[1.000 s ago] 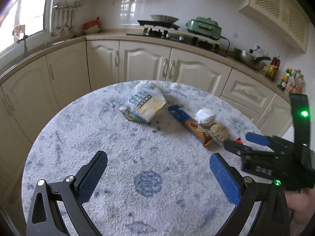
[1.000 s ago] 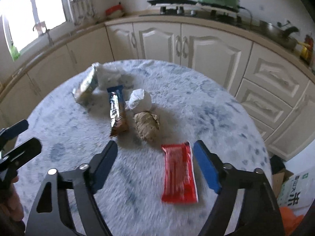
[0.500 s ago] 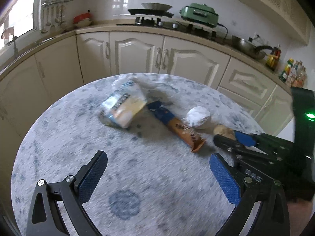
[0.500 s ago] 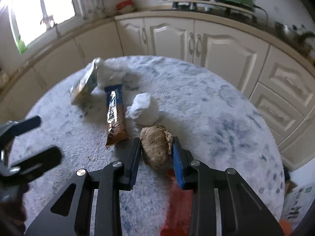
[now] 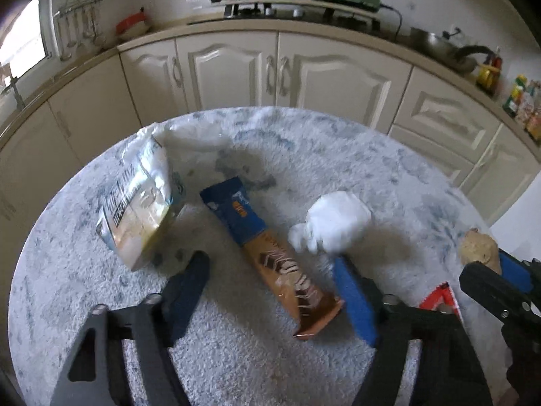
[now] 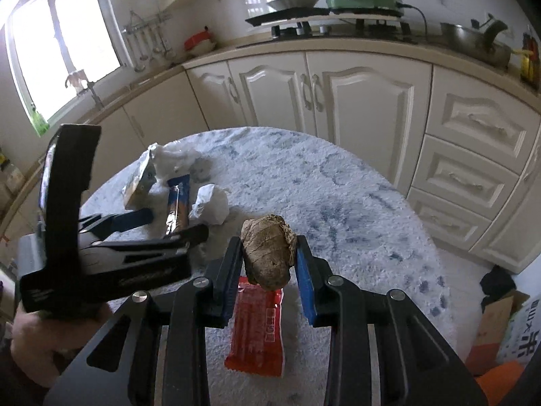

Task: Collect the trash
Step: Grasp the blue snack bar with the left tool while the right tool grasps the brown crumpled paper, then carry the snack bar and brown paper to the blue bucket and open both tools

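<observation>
- On the round table (image 5: 101, 304) with its mottled blue-white cover I count five bits of trash: one crumpled brown wad, one white tissue ball (image 5: 333, 221), one blue-and-brown snack wrapper (image 5: 270, 257), one silvery-yellow bag (image 5: 140, 209) and one red packet (image 6: 258, 331).
- My right gripper (image 6: 268, 253) pinches the brown wad (image 6: 268, 253), lifted clear of the table, directly above the red packet.
- My left gripper (image 5: 270, 272) has just been closing; its jaws straddle the snack wrapper's brown end, pads apart from it, tissue ball just beside the blue pad.
- From the left wrist camera the red packet is mostly hidden behind the gripper.
- Print on the bag, wrapper and packet is too blurred to read.
</observation>
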Demonstrator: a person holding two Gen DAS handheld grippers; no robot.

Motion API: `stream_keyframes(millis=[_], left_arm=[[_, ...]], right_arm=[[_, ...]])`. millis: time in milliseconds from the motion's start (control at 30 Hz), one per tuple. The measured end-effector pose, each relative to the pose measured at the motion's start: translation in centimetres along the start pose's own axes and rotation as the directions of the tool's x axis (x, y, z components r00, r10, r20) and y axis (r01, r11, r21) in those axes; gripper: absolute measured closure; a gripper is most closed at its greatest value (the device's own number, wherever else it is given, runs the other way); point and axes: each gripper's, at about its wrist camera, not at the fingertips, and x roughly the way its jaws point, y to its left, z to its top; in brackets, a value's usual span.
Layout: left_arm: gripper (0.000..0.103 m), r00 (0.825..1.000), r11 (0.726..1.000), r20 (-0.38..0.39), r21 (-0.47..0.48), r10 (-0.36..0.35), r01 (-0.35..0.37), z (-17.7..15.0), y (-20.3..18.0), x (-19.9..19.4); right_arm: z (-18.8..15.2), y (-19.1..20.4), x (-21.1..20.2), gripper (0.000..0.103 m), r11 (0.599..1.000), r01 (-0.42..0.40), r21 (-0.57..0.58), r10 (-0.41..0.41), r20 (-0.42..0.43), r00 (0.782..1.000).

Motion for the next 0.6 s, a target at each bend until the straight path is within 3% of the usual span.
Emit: stream_keyframes(millis=[33,67,133,233,600], left_arm=[[0.065,1.0,1.0,0.004,-0.002,-0.016,0.016,0.0,0.2,-0.1],[0.076,1.0,1.0,0.003,-0.002,-0.023,0.023,-0.3,0.4,-0.1],[0.088,0.997,0.997,-0.005,-0.006,-0.071,0.071,-0.8,1.1,-0.3],[0.088,0.992,0.992,-0.003,-0.012,-0.123,0.123,-2.0,2.1,-1.1],[0.088,0.985,0.988,0.079,-0.002,-0.154,0.155,-7.9,3.9,-7.0]], right_arm=[[-0.1,0.0,-0.2,0.072,1.0,-0.001,-0.001,0.001,0.001,1.0],[-0.2,0.0,-0.3,0.072,1.0,0.0,-0.001,0.0,0.001,1.0],[-0.5,0.1,-0.7,0.072,1.0,0.001,0.002,-0.001,0.002,1.0],[-1.1,0.3,-1.4,0.072,1.0,-0.008,0.009,0.008,0.006,1.0],[-3.8,1.3,-5.9,0.072,0.999,0.017,0.034,-0.019,0.039,0.999]])
